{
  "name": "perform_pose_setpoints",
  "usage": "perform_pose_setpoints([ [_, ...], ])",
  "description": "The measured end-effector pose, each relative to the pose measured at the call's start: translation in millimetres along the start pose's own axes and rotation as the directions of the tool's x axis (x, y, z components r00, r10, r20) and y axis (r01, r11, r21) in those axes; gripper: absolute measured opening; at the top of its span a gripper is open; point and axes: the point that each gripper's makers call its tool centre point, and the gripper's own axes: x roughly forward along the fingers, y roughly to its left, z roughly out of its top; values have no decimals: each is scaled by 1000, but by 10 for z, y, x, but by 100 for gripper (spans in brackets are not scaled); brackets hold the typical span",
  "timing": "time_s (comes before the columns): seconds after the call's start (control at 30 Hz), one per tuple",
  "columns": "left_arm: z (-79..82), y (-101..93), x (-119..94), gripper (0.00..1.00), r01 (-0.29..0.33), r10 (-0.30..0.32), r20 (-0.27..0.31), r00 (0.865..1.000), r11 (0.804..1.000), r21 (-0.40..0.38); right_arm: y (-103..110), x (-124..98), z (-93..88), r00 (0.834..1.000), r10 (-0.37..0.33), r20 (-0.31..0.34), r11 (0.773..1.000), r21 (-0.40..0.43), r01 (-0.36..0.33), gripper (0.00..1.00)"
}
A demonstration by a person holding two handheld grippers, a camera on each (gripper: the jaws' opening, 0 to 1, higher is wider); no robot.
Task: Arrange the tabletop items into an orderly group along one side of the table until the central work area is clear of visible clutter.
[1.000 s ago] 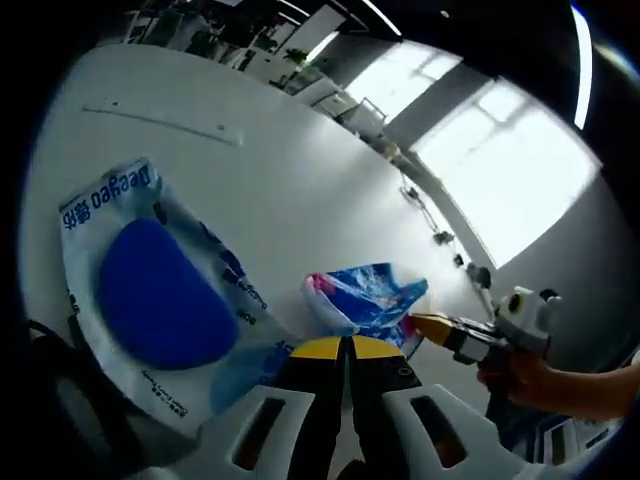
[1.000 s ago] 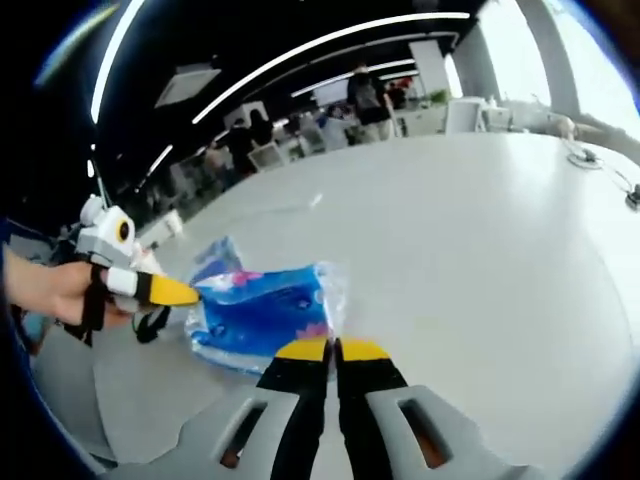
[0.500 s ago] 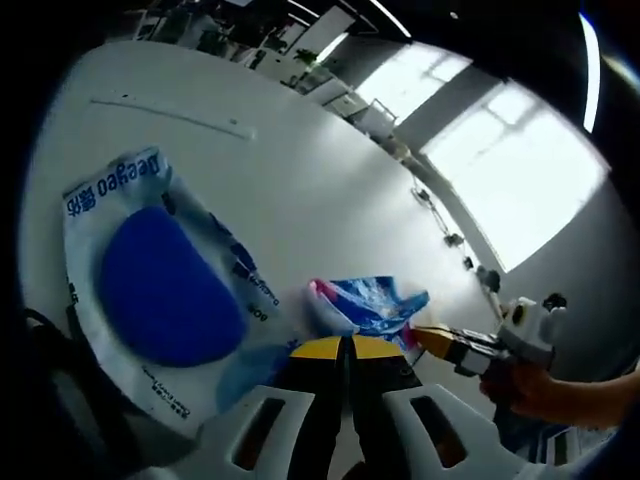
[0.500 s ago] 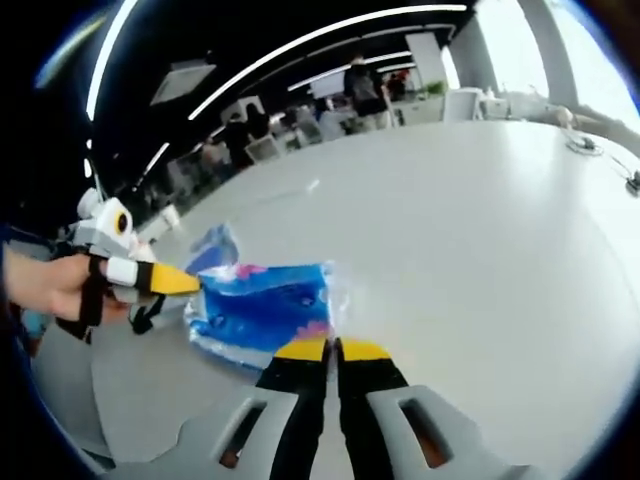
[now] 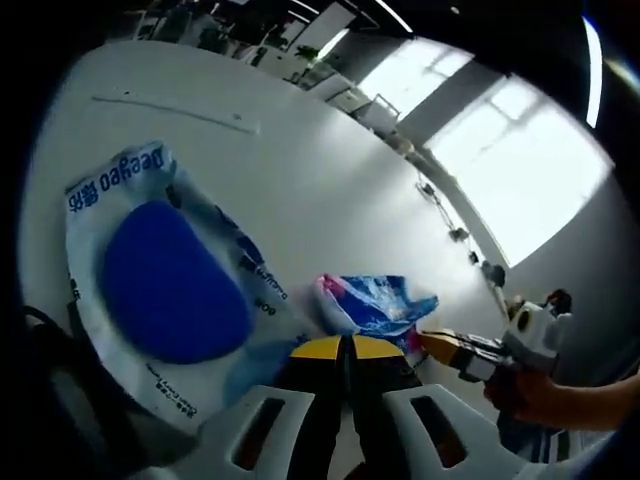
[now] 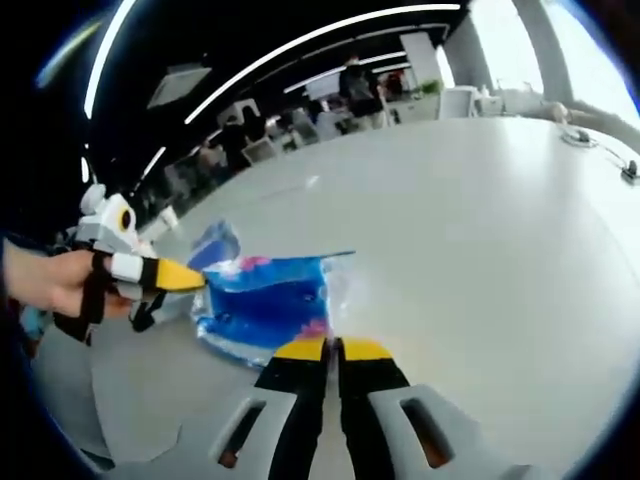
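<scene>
the large white-and-blue pouch in the left gripper view bears blue letters near its top edge that read about "deegeo", seen upside down, with two characters beside them too small to make out. a line of small print along its right edge is unreadable. the smaller blue packet shows no legible text.

— Table: showing plain white. Large pouch?
— Showing white with a deep blue oval and blue lettering.
— Small packet?
— Showing bright blue, pink at the edge. Gripper tips showing yellow over black.
</scene>
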Motion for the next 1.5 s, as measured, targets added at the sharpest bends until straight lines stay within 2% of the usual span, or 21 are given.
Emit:
perform_pose_setpoints([
  [0.63, 8, 59, -47, 0, -21, 21, 8, 1000, 1000, 9, 90, 42, -31, 1000, 20, -10, 1000, -13, -20, 2],
  [0.73, -8, 38, -47, 0, -12, 12, 1, 1000, 999, 36, 101, 43, -24, 1000, 26, -12, 1000, -4, -26, 4],
  [0.8, -19, 35, -41, 3, -7, 7, -5, 1000, 1000, 30, 101, 46, -17, 1000, 24, -14, 1000, -3, -24, 6],
  [0.93, -6, -11, -61, 16, 0, 0, 5, 1000, 999, 47, 114, 57, 27, 1000, 22, -8, 999, -25, -23, 15],
  [1.13, -22, 13, -88, 18, -4, 4, -4, 1000, 998, 65, 144, 69, 41, 1000, 26, -15, 999, -21, -26, 23],
  [1.5, 27, -12, -104, 19, -3, 2, 14, 1000, 998, 60, 134, 8, -6, 1000, 13, -23, 1000, -16, -14, 23],
])
